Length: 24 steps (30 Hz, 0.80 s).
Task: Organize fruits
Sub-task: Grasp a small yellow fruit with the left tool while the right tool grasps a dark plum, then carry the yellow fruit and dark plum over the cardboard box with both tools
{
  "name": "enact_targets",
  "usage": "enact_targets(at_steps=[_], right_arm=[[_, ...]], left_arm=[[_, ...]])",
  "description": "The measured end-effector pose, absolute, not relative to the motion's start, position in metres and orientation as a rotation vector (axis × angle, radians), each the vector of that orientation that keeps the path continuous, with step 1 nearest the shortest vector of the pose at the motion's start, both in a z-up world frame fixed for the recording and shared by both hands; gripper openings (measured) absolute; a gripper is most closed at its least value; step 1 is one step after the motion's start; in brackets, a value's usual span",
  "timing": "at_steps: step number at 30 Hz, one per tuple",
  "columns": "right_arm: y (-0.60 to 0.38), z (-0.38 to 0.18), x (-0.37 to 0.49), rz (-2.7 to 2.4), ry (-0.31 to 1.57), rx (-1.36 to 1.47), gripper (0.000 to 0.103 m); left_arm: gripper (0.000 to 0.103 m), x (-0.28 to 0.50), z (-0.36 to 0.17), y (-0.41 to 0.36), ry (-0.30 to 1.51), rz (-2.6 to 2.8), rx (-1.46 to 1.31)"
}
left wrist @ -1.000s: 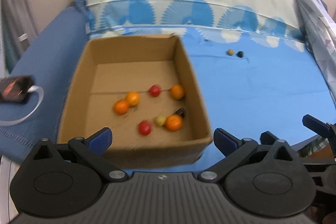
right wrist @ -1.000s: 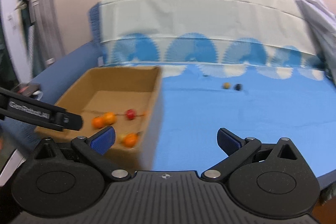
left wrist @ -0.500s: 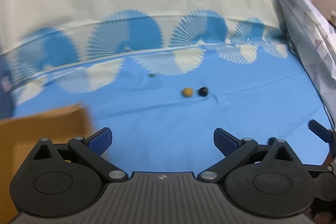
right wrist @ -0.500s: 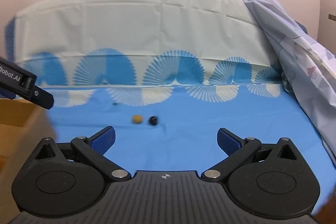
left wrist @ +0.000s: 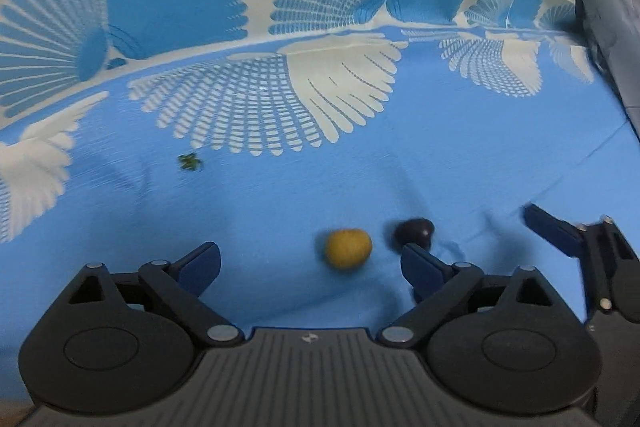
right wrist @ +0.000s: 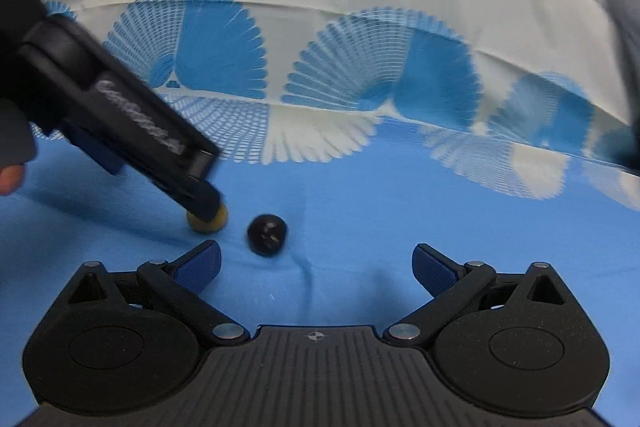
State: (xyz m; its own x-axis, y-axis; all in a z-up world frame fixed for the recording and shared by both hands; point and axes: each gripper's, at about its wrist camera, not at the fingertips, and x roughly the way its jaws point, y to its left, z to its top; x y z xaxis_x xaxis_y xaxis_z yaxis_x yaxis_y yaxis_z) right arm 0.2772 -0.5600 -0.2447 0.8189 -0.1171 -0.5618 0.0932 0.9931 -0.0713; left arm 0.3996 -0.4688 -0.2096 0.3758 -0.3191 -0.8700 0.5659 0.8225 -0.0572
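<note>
Left hand-held gripper [left wrist: 310, 263] open, yellow fruit [left wrist: 347, 248] between fingers.

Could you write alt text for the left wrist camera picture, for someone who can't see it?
An open hand-held gripper hovers over a blue cloth, with a small yellow fruit between its fingers and a dark fruit just right of it. Part of a second gripper shows at the right edge.

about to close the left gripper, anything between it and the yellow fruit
Nothing visible. The yellow fruit lies on the blue cloth inside the open left gripper, nearer its right finger. The dark fruit sits just beyond that finger, outside the gap.
</note>
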Motion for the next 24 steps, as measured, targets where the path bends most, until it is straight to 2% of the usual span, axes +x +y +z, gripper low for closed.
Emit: enact_targets(at_steps=[3,5,6,7,8,9,15,24], right_arm=[[-0.56,-0.254,0.293,-0.071,0.615,-0.063,0.092],[-0.559,-0.259,0.298,-0.024,0.612,-0.051,0.077],[-0.558,-0.258,0.298,-0.002,0.605,-0.048,0.072],[-0.556,-0.257,0.297,0.014,0.598,-0.051,0.056],[-0.553,-0.256,0.296,0.016,0.591,-0.062,0.034],[-0.551,-0.255,0.295,0.014,0.59,-0.079,0.026],[-0.553,-0.242,0.275,-0.036,0.607,-0.035,0.026],[-0.53,-0.186,0.201,-0.091,0.577,0.099,0.026]], left_arm=[[0.08,0.405,-0.219,-0.476,1.042,-0.59,0.301],[0.067,0.406,-0.221,-0.476,1.044,-0.609,0.301],[0.053,0.409,-0.221,-0.476,1.051,-0.618,0.29],[0.032,0.408,-0.221,-0.477,1.06,-0.625,0.29],[0.028,0.408,-0.221,-0.477,1.057,-0.627,0.297],[0.028,0.407,-0.22,-0.476,1.057,-0.63,0.3],[0.028,0.396,-0.204,-0.453,1.066,-0.59,0.274],[0.028,0.319,-0.142,-0.409,1.014,-0.523,0.3]])
